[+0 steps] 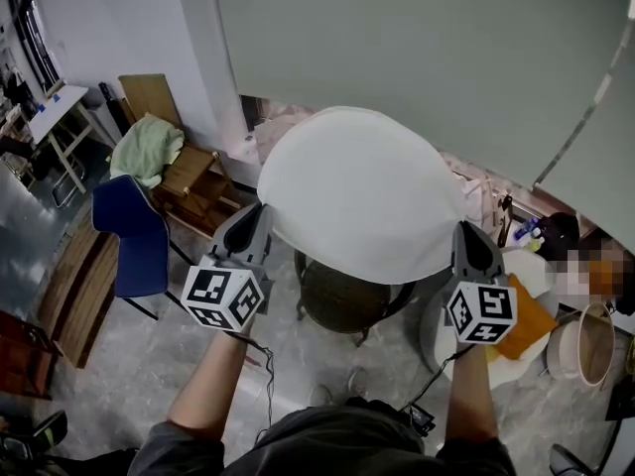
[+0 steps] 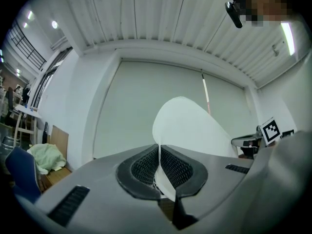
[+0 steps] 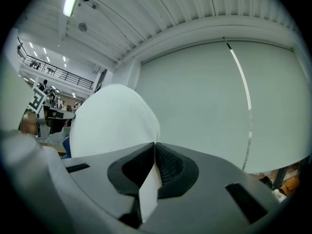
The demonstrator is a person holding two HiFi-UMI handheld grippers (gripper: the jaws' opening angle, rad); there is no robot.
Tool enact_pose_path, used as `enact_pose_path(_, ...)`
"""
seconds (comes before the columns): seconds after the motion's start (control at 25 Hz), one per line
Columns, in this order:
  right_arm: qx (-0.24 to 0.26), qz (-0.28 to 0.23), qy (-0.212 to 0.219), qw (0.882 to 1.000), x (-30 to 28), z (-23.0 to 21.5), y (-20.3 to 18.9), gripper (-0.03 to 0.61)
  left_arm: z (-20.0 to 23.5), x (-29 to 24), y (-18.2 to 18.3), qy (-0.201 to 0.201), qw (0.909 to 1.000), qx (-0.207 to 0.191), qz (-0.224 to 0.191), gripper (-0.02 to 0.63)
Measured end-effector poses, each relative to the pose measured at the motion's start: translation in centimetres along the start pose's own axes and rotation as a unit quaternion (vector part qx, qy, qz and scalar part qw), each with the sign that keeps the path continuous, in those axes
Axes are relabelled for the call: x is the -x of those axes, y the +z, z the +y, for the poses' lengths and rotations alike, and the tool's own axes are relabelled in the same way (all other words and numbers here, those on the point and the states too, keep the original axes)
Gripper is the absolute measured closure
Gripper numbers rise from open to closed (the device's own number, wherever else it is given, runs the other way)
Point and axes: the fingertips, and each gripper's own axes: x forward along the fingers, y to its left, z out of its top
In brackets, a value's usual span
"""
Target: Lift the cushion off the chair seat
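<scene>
A white round cushion (image 1: 357, 191) hangs in the air above a dark wicker chair (image 1: 342, 300), clear of its seat. My left gripper (image 1: 264, 213) is shut on the cushion's left edge, and my right gripper (image 1: 464, 228) is shut on its right edge. In the left gripper view the white cushion (image 2: 187, 126) rises beyond the left gripper (image 2: 160, 147), its thin edge pinched between the ribbed pads (image 2: 146, 165). In the right gripper view the cushion (image 3: 114, 121) bulges to the left of the right gripper (image 3: 154, 145), with a fold of its cloth squeezed between the jaws.
A blue chair (image 1: 132, 238) and a wooden chair with a green cloth (image 1: 149, 147) stand at the left. An orange cushion (image 1: 526, 320) lies on a white seat at the right, by a pale bucket (image 1: 583, 345). A large grey roller blind (image 1: 417, 48) fills the wall ahead.
</scene>
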Motion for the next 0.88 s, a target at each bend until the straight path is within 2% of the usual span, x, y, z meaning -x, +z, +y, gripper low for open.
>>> enact_pose_path(0.88, -0.007, -0.004, -0.006, 1.000, 0.4, -1.5, -0.1, 0.558, -1.5, -0.4, 0.3, 0.000, 1.0000, -0.004, -0.003, 0.594)
